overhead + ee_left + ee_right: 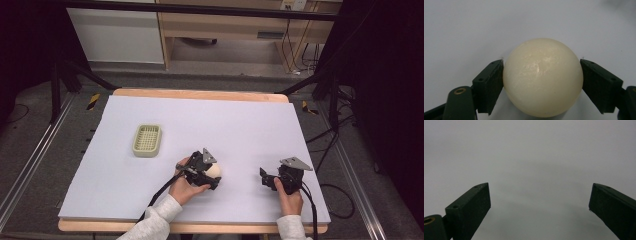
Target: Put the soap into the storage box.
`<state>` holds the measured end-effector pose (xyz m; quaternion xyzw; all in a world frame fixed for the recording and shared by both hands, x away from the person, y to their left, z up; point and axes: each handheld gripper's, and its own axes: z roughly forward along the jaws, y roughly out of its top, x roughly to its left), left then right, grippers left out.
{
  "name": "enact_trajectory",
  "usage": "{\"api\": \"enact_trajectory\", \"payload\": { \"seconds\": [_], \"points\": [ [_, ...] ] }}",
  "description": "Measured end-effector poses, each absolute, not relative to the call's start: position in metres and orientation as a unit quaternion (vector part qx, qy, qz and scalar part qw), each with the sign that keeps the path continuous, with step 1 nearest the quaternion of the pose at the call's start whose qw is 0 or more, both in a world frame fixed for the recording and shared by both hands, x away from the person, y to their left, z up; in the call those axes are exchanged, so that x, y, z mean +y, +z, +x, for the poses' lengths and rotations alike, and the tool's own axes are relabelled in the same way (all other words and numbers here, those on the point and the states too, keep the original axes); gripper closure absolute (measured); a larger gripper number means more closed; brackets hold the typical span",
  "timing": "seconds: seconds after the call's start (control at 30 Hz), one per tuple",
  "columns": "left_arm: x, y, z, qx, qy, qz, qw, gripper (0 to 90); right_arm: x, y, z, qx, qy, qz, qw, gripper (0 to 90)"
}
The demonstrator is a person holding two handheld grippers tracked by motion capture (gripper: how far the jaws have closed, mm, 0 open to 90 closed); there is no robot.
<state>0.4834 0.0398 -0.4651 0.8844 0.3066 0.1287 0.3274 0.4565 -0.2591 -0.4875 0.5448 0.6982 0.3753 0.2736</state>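
left gripper [541, 82] clamps cream ball [543, 77]

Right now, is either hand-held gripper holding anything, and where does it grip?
The left hand-held gripper has its pads against a cream ball, one on each side at its widest part. The right hand-held gripper is open and holds nothing.

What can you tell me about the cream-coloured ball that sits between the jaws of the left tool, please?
The ball is a smooth, slightly glossy cream sphere, like plastic or resin, with faint highlights and no markings. It rests on the pale table sheet, near the front, right of the green basket. The left tool brackets it: both black pads meet its sides at mid-height, so it looks gripped. Its underside is hidden, so I cannot tell whether it is lifted.
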Motion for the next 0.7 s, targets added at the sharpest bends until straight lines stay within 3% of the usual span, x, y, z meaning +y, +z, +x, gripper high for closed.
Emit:
{"api": "enact_trajectory", "payload": {
  "seconds": [0.7],
  "points": [
    [0.0393, -0.4644, 0.4827, 0.31, 0.131, 0.884, 0.325, 22.3, -0.2593, -0.4875, 0.4567, 0.698, 0.376, 0.545, 0.272, 4.1]
  ]
}}
